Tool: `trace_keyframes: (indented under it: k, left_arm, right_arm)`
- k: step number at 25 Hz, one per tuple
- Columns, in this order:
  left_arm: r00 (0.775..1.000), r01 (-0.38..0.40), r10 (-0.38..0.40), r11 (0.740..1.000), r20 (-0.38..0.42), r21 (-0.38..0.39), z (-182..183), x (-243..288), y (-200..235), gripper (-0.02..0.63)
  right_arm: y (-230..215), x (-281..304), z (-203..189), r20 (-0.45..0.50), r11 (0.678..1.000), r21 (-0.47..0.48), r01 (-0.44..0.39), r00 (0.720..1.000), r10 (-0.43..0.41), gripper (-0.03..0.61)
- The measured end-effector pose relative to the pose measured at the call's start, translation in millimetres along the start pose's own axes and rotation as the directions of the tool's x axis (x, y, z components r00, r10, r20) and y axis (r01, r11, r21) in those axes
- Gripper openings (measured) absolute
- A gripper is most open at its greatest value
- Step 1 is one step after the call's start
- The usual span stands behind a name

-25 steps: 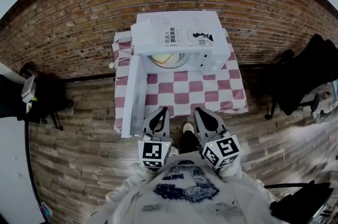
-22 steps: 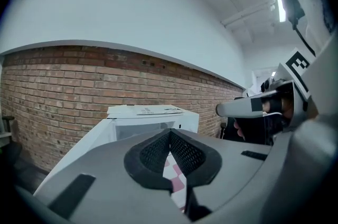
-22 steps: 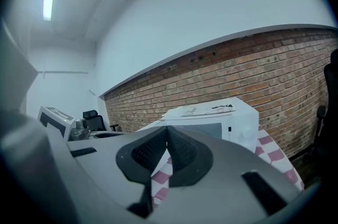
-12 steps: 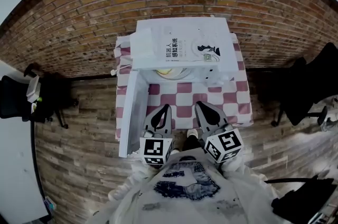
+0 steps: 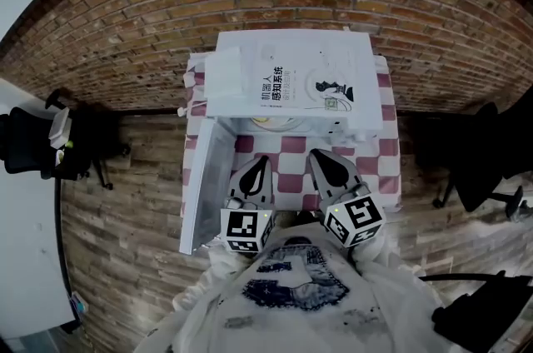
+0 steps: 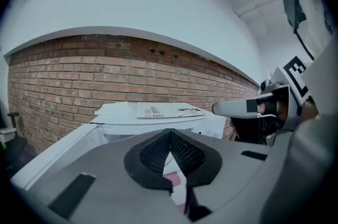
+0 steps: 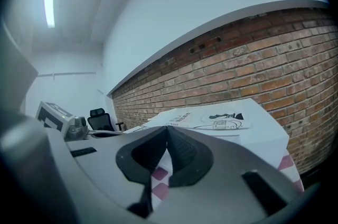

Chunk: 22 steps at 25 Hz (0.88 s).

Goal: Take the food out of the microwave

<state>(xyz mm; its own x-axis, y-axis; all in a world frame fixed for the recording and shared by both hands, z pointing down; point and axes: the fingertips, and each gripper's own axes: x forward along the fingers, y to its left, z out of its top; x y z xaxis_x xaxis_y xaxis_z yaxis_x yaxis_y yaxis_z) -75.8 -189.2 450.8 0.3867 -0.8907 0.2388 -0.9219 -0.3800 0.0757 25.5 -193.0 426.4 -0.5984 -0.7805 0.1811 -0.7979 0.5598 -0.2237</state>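
Note:
A white microwave [image 5: 291, 81] stands on a table with a red-and-white checked cloth [image 5: 376, 168]. Its door [image 5: 202, 186] hangs open to the left. Inside, the rim of a pale plate of food [image 5: 271, 121] shows under the top edge. My left gripper [image 5: 259, 161] is shut and empty, over the table's front edge just right of the door. My right gripper [image 5: 317, 154] is beside it, also shut and empty. In the left gripper view the shut jaws [image 6: 170, 133] face the microwave [image 6: 150, 114]. The right gripper view shows its jaws [image 7: 167, 129] closed before the microwave [image 7: 227, 125].
A printed sheet [image 5: 304, 81] lies on the microwave's top. A brick wall [image 5: 125, 27] runs behind the table. Black office chairs stand at the left [image 5: 50, 147] and at the right [image 5: 479, 172] on the wood floor. A white desk [image 5: 25, 260] fills the left edge.
Both grippers have moved forward together from the floor side to over the table's front edge. The microwave and its open door now sit closer in the head view.

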Motion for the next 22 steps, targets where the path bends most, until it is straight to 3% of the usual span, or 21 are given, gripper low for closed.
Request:
trace_keyframes:
  k: [11, 18, 22]
  left_arm:
    - [0.998, -0.032, 0.029, 0.998, -0.048, -0.061, -18, 35, -8, 0.017]
    - [0.992, -0.026, -0.004, 0.972, -0.128, -0.232, -45, 56, -5, 0.095]
    - [0.986, -0.038, -0.028, 0.92, -0.163, -0.391, -66, 69, 5, 0.154]
  right_arm:
    - [-36, 6, -4, -0.035, 0.999, -0.001, -0.046, 0.998, 0.046, 0.015]
    - [-46, 6, -8, -0.052, 0.998, 0.011, -0.054, 0.997, 0.055, 0.015]
    - [-50, 6, -10, -0.061, 0.998, 0.016, -0.054, 0.997, 0.055, 0.015]
